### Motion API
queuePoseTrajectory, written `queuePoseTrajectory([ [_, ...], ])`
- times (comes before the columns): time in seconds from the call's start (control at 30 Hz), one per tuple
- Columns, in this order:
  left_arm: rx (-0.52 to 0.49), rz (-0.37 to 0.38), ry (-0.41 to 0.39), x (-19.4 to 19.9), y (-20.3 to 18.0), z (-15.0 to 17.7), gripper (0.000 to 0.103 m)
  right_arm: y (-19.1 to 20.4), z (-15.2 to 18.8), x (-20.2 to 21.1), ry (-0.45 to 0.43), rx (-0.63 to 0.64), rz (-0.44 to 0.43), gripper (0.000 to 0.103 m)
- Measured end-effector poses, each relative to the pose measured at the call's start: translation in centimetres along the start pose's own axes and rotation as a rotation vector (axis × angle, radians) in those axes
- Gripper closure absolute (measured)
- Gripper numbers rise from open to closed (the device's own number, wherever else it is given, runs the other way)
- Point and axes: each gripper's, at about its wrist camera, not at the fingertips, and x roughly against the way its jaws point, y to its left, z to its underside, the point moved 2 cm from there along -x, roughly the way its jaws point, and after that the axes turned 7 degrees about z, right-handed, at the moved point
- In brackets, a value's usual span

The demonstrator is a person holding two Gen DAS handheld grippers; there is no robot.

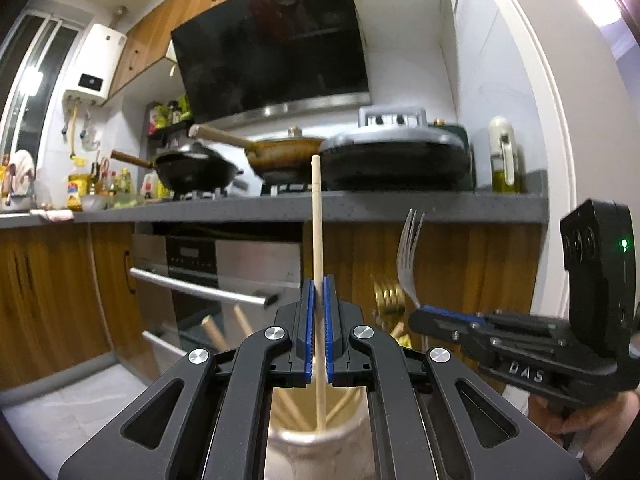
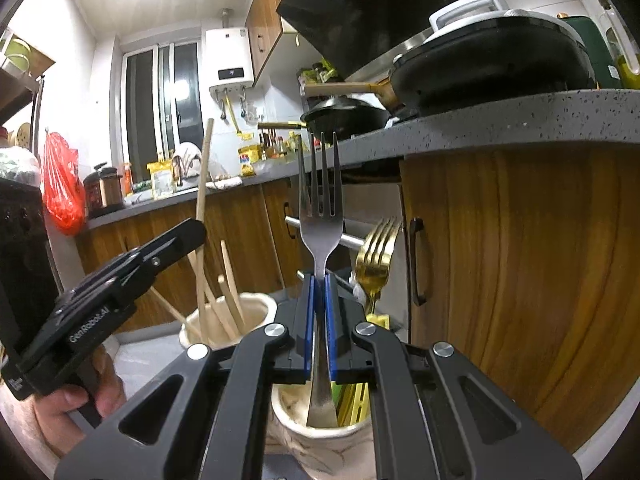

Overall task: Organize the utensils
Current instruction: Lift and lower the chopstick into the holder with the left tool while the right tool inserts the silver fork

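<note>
Two claws each clamp one utensil upright. Left claw (image 1: pixel 319 280) grips a pale wooden chopstick (image 1: pixel 317 216), its lower end inside a cream cup (image 1: pixel 316 440) holding more chopsticks. Right claw (image 2: pixel 319 280) grips a plain steel fork (image 2: pixel 320 216), tines up, handle dipping into another cup (image 2: pixel 320 436); gold forks (image 2: pixel 376 252) stand just beside.

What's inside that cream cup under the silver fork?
The silver fork, held in the right gripper, has its handle end in the cream cup. Gold forks and something yellow-green stand there too. The gripper's body hides the rest of the cup.
</note>
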Motion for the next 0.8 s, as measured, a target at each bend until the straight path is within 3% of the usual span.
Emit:
queuePoseTrajectory([
  [0.17,0.007,-0.033,0.086,0.6,0.0,0.8,0.098,-0.1,1.0,0.0,0.056,-0.010,0.003,0.098],
  [0.33,0.010,-0.045,0.099,1.1,0.0,1.8,0.097,0.2,2.1,0.0,0.096,-0.001,0.019,0.098],
  [0.43,0.015,-0.032,0.121,0.7,0.0,2.2,0.088,0.2,2.4,-0.5,0.120,0.001,0.030,0.098],
  [0.8,0.013,-0.029,0.135,1.1,-0.4,3.1,0.083,0.1,2.7,-1.1,0.153,0.006,0.055,0.096],
])
